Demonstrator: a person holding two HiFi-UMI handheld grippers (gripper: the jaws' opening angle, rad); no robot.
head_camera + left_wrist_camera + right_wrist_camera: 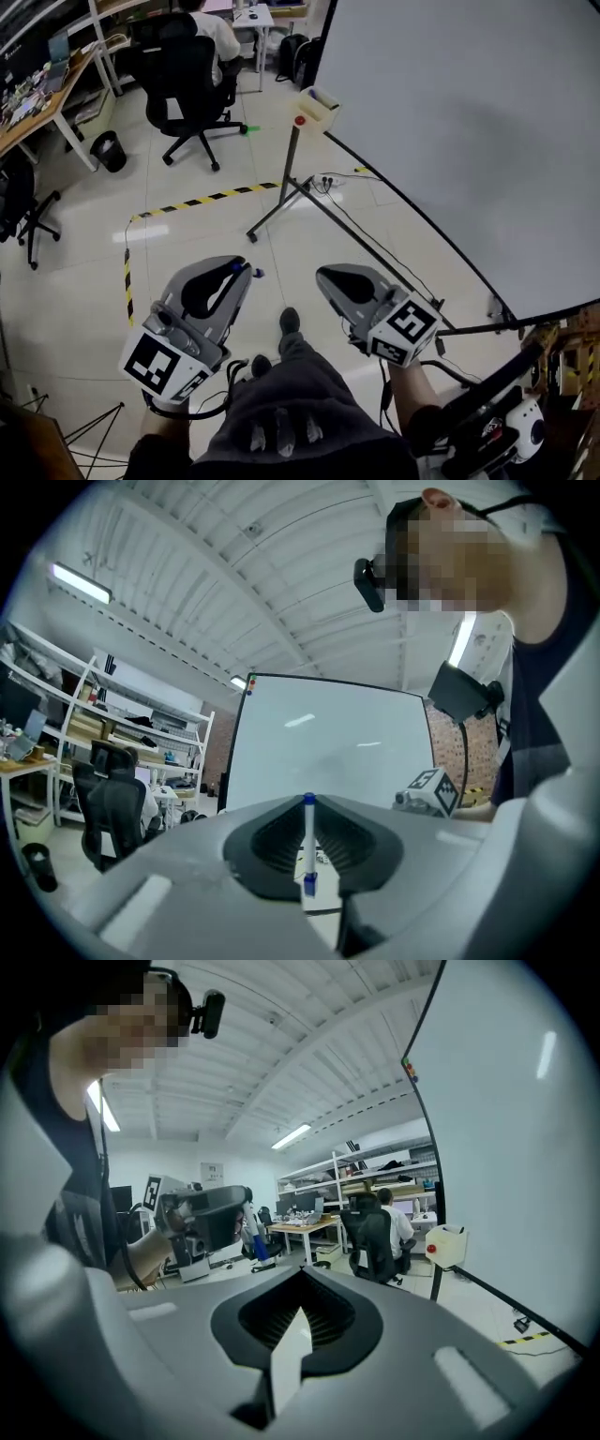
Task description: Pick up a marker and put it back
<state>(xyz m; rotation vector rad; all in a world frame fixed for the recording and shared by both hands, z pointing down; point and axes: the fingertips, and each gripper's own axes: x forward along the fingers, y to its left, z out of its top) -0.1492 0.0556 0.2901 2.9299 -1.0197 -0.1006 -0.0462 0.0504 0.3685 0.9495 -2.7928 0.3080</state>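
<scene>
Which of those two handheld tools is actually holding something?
The left tool: a blue marker stands clamped between its jaws. The right tool holds nothing.

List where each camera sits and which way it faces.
Head view: on the person's head, steeply down at the floor; left gripper, right gripper, legs show.
Left gripper view: on the left gripper, along its jaws, shut on the blue marker, toward the whiteboard.
Right gripper view: on the right gripper, along its shut jaws toward desks; left gripper shows.
Shared: whiteboard, all three.
</scene>
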